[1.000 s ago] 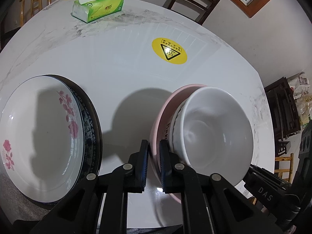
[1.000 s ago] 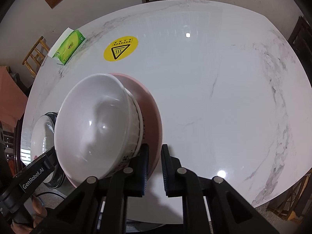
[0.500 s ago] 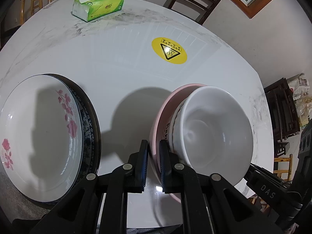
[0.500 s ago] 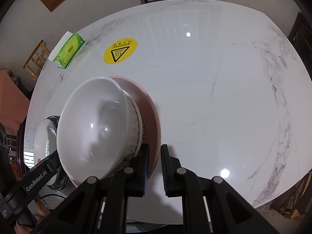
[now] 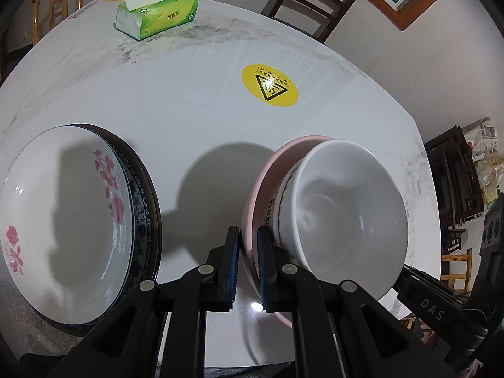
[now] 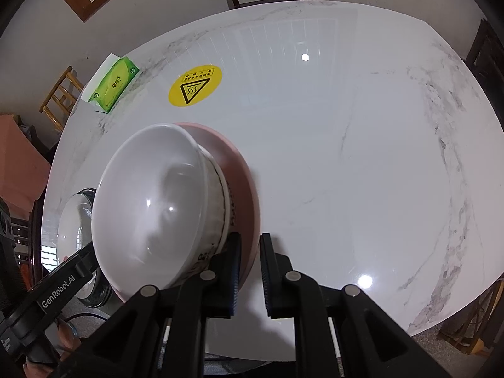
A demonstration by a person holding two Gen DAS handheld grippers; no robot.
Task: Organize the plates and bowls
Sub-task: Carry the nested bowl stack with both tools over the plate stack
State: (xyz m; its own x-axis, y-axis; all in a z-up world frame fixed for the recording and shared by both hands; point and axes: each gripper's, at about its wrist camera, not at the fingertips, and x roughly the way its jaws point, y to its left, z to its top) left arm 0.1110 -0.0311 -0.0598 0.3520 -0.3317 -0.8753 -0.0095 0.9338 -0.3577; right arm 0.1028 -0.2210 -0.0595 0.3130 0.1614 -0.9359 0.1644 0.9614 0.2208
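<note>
A white bowl sits nested in a pink bowl on the marble table. My left gripper is shut on the pink bowl's left rim. My right gripper is shut on the pink bowl's right rim, with the white bowl just to its left. A white plate with pink flowers lies on a dark blue-patterned plate at the left; this stack also shows in the right wrist view, partly hidden behind the bowls.
A green tissue pack lies at the table's far side, also in the right wrist view. A yellow hot-surface sticker marks the table centre. Wooden chairs stand around the table, whose front edge is close.
The bowls look slightly more raised and tilted, with a blurred shadow under the pink bowl. Both grippers keep their hold on its rim.
</note>
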